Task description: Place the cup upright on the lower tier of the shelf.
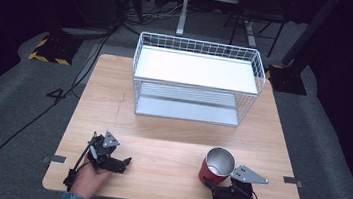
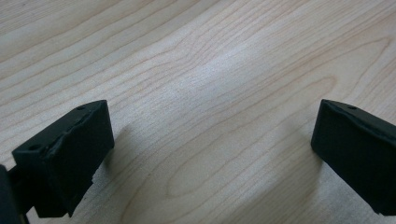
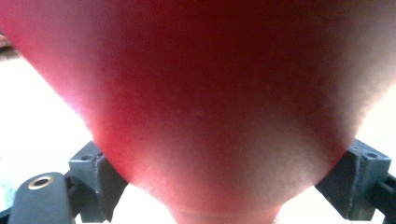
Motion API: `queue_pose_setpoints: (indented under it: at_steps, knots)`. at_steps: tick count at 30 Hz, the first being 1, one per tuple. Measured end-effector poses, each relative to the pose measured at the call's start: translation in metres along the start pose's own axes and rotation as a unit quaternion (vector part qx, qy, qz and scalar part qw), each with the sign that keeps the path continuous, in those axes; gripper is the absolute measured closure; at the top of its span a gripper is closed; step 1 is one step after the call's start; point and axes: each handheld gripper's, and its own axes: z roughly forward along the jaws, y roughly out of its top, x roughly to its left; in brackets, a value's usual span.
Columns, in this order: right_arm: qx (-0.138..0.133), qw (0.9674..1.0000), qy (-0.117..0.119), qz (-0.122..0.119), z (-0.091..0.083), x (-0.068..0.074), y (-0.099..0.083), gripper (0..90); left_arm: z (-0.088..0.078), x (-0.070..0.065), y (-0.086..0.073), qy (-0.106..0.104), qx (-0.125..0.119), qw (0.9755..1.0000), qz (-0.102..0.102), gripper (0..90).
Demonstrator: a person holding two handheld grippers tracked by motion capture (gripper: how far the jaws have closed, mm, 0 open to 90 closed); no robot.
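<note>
A red cup [image 1: 217,165] with a shiny silver inside stands upright near the table's front right edge. My right gripper [image 1: 211,183] reaches it from the near side, low at its base. In the right gripper view the cup's red wall [image 3: 210,93] looms close and blurred, and both jaws press against its lower sides. My left gripper [image 1: 124,163] rests at the front left of the table, pointing right. In its own view the left gripper [image 2: 212,126] holds its two black jaws wide apart over bare wood, nothing between them.
A white wire basket rack [image 1: 200,49] with a flat white top shelf and a lower shelf stands at the back middle of the wooden table [image 1: 169,144]. Dark floor, cables and stands surround the table.
</note>
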Motion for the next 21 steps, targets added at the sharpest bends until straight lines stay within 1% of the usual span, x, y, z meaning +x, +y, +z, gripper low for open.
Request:
queue_pose_setpoints:
  at_steps: [4,9,11,15,18,21]
  knots:
    - [-0.006,0.9999,-0.005,-0.011,-0.0006,0.001,-0.0001,15.9,0.0,0.0,0.0,0.0,0.0,1.0,0.0,0.0]
    - [-0.013,0.9999,0.004,-0.002,-0.0001,0.0,0.0003,16.4,0.0,0.0,0.0,0.0,0.0,1.0,0.0,0.0]
    - [-0.013,0.9999,0.001,-0.008,0.0,0.0008,0.0003,16.4,0.0,0.0,0.0,0.0,0.0,1.0,0.0,0.0]
    - [-0.015,0.9998,0.0,-0.013,-0.001,0.0019,0.0018,16.5,0.0001,0.0,0.0,0.0,-0.001,1.0,0.0,0.0]
    - [-0.018,0.9996,-0.004,-0.02,-0.0039,0.0021,0.0045,16.5,0.0,0.0,0.0,0.0,0.0,1.0,0.0,0.0]
    - [-0.019,0.9995,-0.006,-0.023,-0.0064,0.0023,0.0077,16.6,0.0,0.0,0.0,0.0,0.0,1.0,0.0,0.0]
